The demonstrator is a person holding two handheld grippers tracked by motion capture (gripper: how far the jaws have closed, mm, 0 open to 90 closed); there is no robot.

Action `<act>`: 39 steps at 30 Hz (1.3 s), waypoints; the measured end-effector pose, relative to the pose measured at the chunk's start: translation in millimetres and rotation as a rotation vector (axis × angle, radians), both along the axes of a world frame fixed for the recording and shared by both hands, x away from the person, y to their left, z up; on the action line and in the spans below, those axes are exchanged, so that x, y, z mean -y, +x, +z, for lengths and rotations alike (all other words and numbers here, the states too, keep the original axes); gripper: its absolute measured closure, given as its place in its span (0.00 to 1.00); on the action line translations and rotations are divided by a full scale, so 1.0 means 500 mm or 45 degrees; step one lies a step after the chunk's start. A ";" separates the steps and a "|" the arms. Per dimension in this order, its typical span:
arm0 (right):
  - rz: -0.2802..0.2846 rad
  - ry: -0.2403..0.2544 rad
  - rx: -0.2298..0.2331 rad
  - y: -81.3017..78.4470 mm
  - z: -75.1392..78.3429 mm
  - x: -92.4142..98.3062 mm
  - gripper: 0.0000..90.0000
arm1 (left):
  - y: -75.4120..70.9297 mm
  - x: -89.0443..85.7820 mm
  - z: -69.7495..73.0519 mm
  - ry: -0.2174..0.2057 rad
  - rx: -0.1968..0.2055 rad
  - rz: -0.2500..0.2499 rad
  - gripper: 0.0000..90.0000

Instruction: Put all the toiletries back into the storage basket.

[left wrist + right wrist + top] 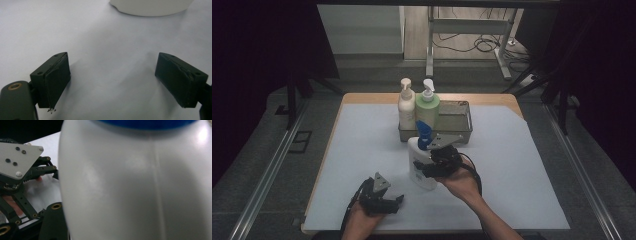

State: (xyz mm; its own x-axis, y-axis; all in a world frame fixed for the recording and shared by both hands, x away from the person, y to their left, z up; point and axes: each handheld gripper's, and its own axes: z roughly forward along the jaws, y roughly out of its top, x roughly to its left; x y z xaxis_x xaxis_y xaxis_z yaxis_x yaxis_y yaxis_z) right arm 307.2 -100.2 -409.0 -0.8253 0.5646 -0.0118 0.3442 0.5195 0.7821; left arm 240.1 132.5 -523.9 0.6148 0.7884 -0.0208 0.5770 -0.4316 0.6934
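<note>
Item: white pump bottle (421, 167), blue pump head and collar, smooth glossy oval body with a printed label on its front. Upright on the white-covered bench (522, 185), just in front of the metal tray (457, 122). Right tool (428, 166) clamped around its body. Left tool (387, 200) released, jaws wide apart, nothing between, resting nearby.
</note>
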 end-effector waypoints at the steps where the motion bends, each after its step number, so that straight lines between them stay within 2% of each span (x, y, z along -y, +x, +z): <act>1: 0.004 -0.011 0.000 -0.001 0.002 0.001 0.44 | 0.000 0.000 0.000 0.000 0.000 0.001 0.14; 8: 0.037 0.034 -0.052 0.001 0.021 0.025 0.44 | 0.000 0.000 0.000 0.000 0.000 0.001 0.14; 27: -0.047 0.005 -0.016 0.016 0.081 0.094 0.44 | 0.000 0.000 0.000 -0.001 -0.002 0.002 0.14; 39: -0.127 0.017 -0.003 0.038 0.118 0.142 0.44 | 0.000 0.000 0.000 -0.003 -0.001 0.002 0.14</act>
